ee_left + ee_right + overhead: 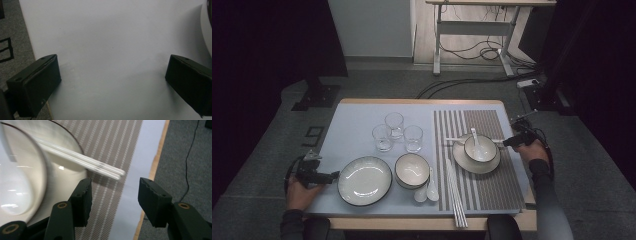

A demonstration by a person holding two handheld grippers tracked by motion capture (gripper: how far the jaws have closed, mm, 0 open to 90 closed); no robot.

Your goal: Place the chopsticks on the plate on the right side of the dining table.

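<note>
At the mat's right edge, right gripper (pixel 113 195) is released, empty; center your jaws over the chopsticks (pixel 82 160) tips before clamping.

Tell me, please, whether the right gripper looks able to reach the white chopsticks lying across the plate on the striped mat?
Probably yes: the right gripper stands open just short of the chopsticks, whose free ends jut past the plate rim with nothing between.

Bare desk (pixel 112 50) ahead of left tongs (pixel 112 82); white chopsticks (pixel 82 160) across the bowl (pixel 22 175) block right tongs (pixel 115 202).
</note>
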